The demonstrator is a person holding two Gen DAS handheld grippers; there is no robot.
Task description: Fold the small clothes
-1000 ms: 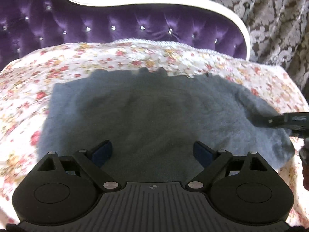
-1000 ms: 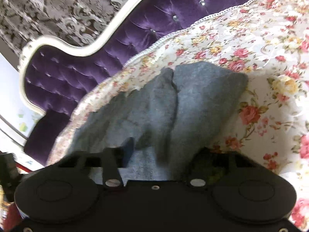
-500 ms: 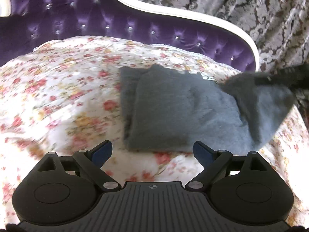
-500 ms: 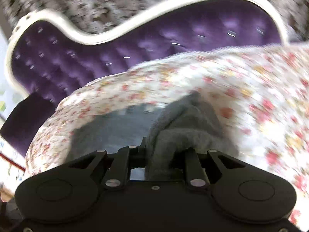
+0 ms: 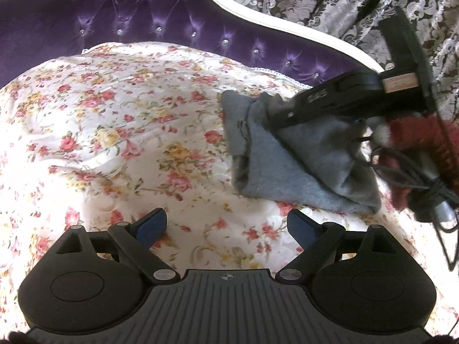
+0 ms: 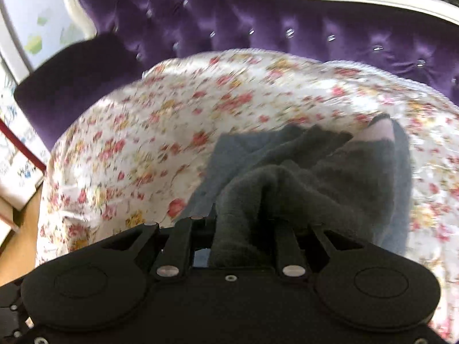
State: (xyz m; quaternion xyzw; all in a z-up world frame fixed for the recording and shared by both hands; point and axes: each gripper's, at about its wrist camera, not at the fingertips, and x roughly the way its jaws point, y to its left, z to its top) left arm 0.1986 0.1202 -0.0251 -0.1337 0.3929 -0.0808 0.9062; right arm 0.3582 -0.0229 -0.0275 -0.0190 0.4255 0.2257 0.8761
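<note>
Left wrist view, open floral bedspread [image 5: 120,132], grey garment [image 5: 298,169] at right edge

Left hand-held gripper [image 5: 226,225] wide open over floral quilt [image 5: 114,132]; grey garment [image 5: 298,166] right.

Bunched grey garment [image 5: 289,157], partly lifted

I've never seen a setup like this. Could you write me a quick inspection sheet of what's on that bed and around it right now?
Surface: floral bedspread, rumpled.
Job's things: grey garment, bunched, partly lifted.
Clutter: nothing seen.
Grippers: left gripper with jaws wide apart, nothing between them; right gripper clamped on the grey garment.
Cables: black cable trailing by the red sleeve.
Surroundings: purple tufted headboard with white trim, patterned curtain behind.
</note>
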